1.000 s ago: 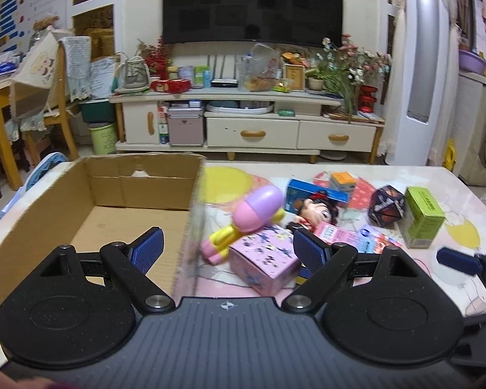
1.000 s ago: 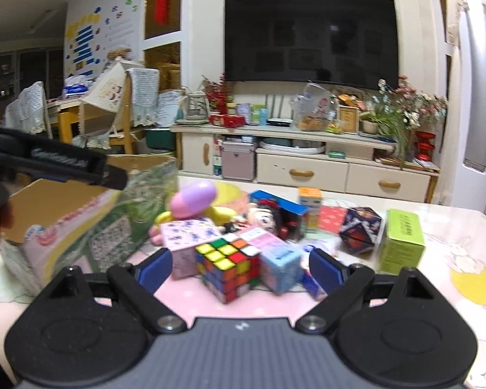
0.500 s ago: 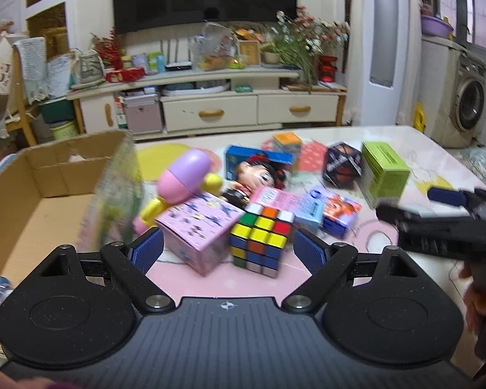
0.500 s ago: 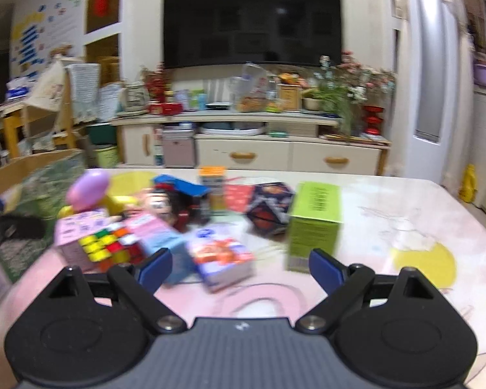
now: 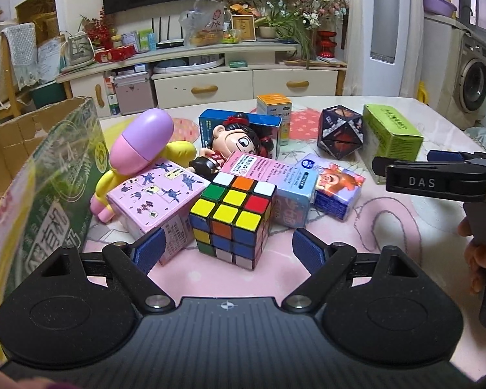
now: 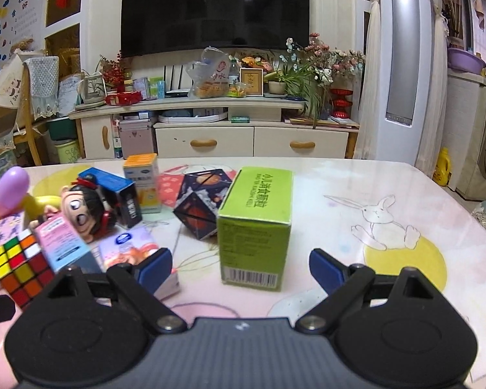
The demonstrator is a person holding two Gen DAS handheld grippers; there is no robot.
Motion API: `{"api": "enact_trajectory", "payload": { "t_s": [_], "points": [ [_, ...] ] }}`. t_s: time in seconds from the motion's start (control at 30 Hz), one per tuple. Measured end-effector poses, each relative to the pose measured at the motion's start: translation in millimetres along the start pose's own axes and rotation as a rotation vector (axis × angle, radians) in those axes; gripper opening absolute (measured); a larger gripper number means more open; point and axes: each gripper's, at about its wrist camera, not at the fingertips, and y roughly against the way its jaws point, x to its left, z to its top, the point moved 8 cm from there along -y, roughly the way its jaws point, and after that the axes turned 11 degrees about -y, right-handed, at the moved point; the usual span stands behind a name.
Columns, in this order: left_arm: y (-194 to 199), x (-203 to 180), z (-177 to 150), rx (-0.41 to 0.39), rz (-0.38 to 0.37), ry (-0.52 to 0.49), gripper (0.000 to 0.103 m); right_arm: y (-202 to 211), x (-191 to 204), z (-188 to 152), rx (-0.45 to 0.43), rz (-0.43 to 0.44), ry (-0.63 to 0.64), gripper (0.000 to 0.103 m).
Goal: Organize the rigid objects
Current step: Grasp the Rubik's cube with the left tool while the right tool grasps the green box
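On the tabletop [image 6: 388,178]: one puzzle cube [image 5: 231,215], one green box [image 6: 256,227], one doll [image 5: 239,139], one cardboard carton [image 5: 48,175] at left. Left gripper [image 5: 228,248] and right gripper [image 6: 241,264]: both agape, empty.

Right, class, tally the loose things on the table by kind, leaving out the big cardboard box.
Small cartons: 6 (green, blue, orange-topped, lilac, pink-topped, cartoon-printed)
Puzzle cubes: 2 (Rubik's cube, dark faceted cube)
Toy figures: 2 (doll, capsule toy)
Total: 10
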Motion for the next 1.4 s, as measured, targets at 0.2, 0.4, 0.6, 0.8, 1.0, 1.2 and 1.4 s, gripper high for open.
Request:
{"api": "enact_trajectory", "payload": {
  "t_s": [0.2, 0.4, 0.6, 0.8, 1.0, 1.2, 1.4],
  "points": [
    [-12, -5, 3, -0.002, 0.004, -0.016, 0.096, -16, -5, 1, 0.024, 0.004, 0.008, 0.093],
    [-13, -1, 3, 0.004, 0.012, -0.01, 0.092, -25, -5, 7, 0.025, 0.017, 0.012, 0.093],
    [-18, 0, 2, 0.027, 0.001, 0.007, 0.082, -34, -6, 10, 0.028, 0.021, 0.016, 0.093],
    [-17, -4, 3, 0.028, -0.011, 0.008, 0.078, -41, -8, 14, 0.014, 0.004, 0.03, 0.093],
    [-14, -13, 3, 0.025, -0.044, -0.01, 0.074, -47, -14, 16, 0.017, -0.013, 0.008, 0.093],
    [-7, -30, 1, 0.021, -0.095, -0.044, 0.074, -44, -12, 18, -0.015, -0.02, 0.017, 0.075],
    [-13, -30, 2, 0.011, -0.089, -0.055, 0.08, -51, -14, 22, -0.015, -0.036, 0.007, 0.071]
  ]
}}
